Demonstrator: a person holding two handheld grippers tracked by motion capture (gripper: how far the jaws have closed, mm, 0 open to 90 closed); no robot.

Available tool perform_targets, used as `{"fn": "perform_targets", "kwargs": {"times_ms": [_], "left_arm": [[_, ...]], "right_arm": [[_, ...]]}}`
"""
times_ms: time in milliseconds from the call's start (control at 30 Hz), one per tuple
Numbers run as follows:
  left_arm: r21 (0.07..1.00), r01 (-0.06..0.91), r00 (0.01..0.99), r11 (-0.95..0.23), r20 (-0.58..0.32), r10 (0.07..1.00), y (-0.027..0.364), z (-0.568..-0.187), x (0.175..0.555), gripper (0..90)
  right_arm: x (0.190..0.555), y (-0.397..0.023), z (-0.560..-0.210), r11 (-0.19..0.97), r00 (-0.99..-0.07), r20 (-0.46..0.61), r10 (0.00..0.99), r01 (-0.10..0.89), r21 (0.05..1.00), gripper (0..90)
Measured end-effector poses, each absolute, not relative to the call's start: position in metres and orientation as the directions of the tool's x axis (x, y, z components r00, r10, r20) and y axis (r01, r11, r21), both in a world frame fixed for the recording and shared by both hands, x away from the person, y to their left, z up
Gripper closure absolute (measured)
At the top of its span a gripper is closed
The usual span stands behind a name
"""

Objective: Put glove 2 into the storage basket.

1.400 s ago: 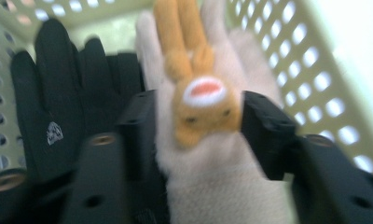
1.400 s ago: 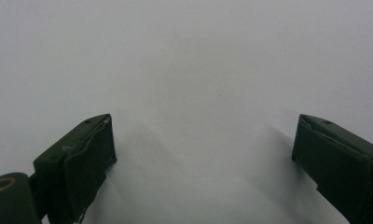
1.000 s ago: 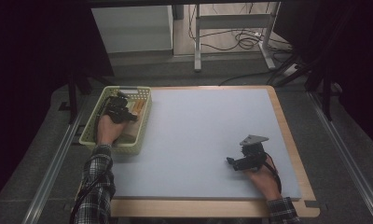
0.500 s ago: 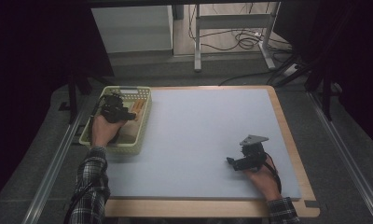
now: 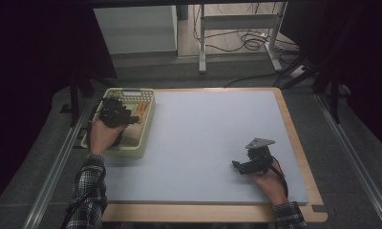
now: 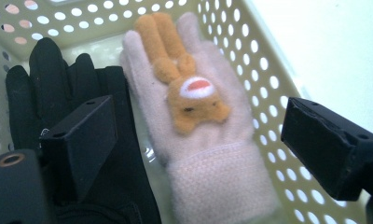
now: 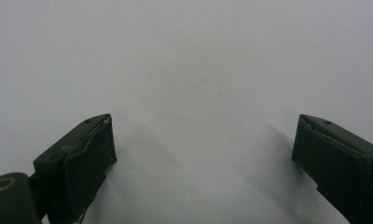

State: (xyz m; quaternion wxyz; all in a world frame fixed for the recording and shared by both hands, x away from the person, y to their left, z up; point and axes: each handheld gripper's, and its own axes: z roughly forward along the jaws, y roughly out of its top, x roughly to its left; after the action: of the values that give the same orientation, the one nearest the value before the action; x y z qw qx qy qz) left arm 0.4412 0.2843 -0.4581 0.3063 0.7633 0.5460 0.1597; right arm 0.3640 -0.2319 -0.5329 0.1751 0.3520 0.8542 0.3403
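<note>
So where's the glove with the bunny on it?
In the left gripper view, the pink bunny glove lies in the yellow basket, right beside the black glove.

no readable text, label, brand or number shows on anything.

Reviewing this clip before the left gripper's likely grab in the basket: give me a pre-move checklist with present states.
1. Left gripper jaws open: ok.
2. Pink glove lies between the jaws: ok.
3. Black glove clear of the jaws: not ok, one jaw overlaps it.
4. Basket wall clear of the other jaw: cannot tell.
5. Right gripper open, over bare mat: ok.
</note>
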Motion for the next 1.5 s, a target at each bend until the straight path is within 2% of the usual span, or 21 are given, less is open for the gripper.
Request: {"fn": "perform_targets", "kwargs": {"times_ms": [333, 1500], "left_arm": [[0.684, 0.698, 0.385, -0.214, -0.106, 0.917, 0.282, -0.45, 0.428, 5.3], [0.71, 0.654, 0.428, -0.259, -0.065, 0.901, 0.288, -0.431, 0.394, 2.4]], "right_arm": [[0.364, -0.232, -0.533, 0.521, -0.691, -0.06, 0.72, 0.482, 0.704, 5.8], [0.364, -0.232, -0.533, 0.524, -0.692, -0.065, 0.719, 0.479, 0.704, 5.8]]}}
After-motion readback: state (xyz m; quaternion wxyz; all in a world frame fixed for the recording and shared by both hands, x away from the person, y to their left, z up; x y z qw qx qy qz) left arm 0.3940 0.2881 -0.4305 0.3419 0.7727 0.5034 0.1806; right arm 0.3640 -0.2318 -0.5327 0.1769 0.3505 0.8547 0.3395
